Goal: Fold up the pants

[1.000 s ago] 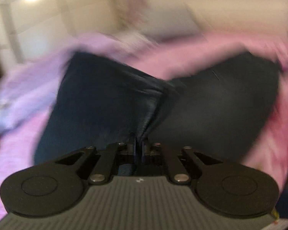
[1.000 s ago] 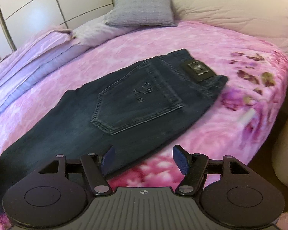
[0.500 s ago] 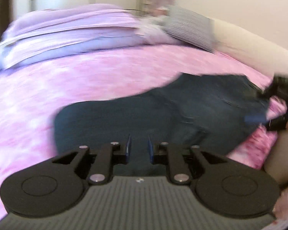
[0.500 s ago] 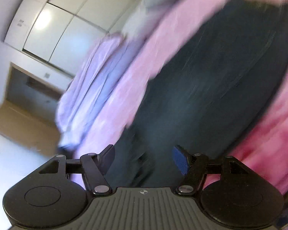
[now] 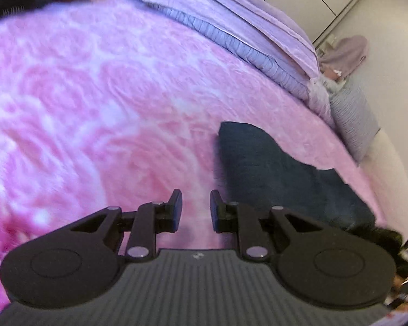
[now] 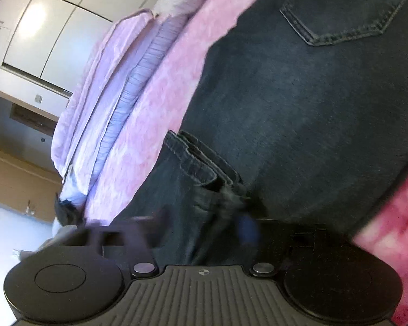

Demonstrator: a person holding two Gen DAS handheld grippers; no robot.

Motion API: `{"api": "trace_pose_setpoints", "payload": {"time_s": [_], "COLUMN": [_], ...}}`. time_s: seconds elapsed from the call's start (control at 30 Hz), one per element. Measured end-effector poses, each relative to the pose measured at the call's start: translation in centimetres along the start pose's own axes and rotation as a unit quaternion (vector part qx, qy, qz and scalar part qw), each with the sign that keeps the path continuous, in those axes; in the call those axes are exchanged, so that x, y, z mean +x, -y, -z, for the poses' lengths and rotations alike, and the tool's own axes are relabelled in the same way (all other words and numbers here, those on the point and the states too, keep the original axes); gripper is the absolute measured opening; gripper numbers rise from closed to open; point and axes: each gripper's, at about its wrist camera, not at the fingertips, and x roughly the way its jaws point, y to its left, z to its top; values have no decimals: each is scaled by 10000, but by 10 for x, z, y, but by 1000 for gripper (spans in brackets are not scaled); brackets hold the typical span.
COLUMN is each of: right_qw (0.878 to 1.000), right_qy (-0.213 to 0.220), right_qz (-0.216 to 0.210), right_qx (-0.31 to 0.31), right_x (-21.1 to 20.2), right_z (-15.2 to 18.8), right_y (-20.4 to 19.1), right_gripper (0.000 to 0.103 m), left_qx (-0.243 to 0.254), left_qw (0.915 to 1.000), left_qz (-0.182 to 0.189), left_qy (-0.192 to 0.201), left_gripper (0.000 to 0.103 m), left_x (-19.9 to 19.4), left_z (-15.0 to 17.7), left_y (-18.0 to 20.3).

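Dark blue jeans (image 6: 299, 95) lie on the pink bedspread (image 5: 95, 108), a back pocket (image 6: 348, 13) facing up. A folded leg end with its hem (image 6: 198, 160) lies on top, just ahead of my right gripper (image 6: 204, 225). That gripper is blurred and low on the denim, shut with bunched fabric between its fingers. In the left wrist view the jeans (image 5: 272, 168) lie to the right. My left gripper (image 5: 195, 209) hangs over bare bedspread left of them, its jaws slightly apart and holding nothing.
A folded lilac duvet (image 5: 244, 27) lies along the far side of the bed, with a grey pillow (image 5: 351, 119) beside it. White wardrobe doors (image 6: 40, 21) stand beyond. A beige padded bed edge (image 5: 394, 176) runs on the right.
My left gripper let go of the jeans, rolled and swung left over the bedspread. My right gripper dropped onto the jeans near the folded hem and went from wide open to shut.
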Motion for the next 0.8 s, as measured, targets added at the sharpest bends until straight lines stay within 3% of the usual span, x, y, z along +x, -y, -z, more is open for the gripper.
{"api": "trace_pose_setpoints", "payload": {"time_s": [0.07,0.13,0.2,0.23,0.37,0.43,0.6,0.7,0.77,0.8], "right_qw": [9969,9808,9691,9724,9934,9933,9828,9867,9891,9891], "right_qy": [585,1309,1711,1670,851,987,1469,1263,1216,1054], "right_qz": [-225,-397,-261,-90,498,397,303,749,648,695], "right_qx": [-467,-1391,-1759,-1626,-579,-448,-1077,-705,-522,-764], "right_x": [-17,-44,-62,-65,-43,-48,-59,-50,-48,-46], "right_z": [2,4,3,-1,-1,2,3,6,1,-1], "right_y": [-11,-29,-30,-20,36,46,20,41,47,41], "right_gripper": [2,2,2,2,2,2,2,2,2,2], "left_qx": [19,169,350,433,633,676,846,957,1051,1098], "left_qw": [9999,9994,9982,9976,9960,9953,9938,9925,9916,9913], "left_qz": [133,299,468,513,513,496,489,487,473,446], "left_qy": [-44,-53,-109,-143,-378,-487,-524,-577,-580,-581], "left_gripper": [16,16,16,16,16,16,16,16,16,16], "left_x": [3,8,12,15,34,41,44,48,47,47], "left_z": [1,0,0,0,7,11,13,14,16,16], "left_y": [5,14,24,29,43,47,52,54,57,58]}}
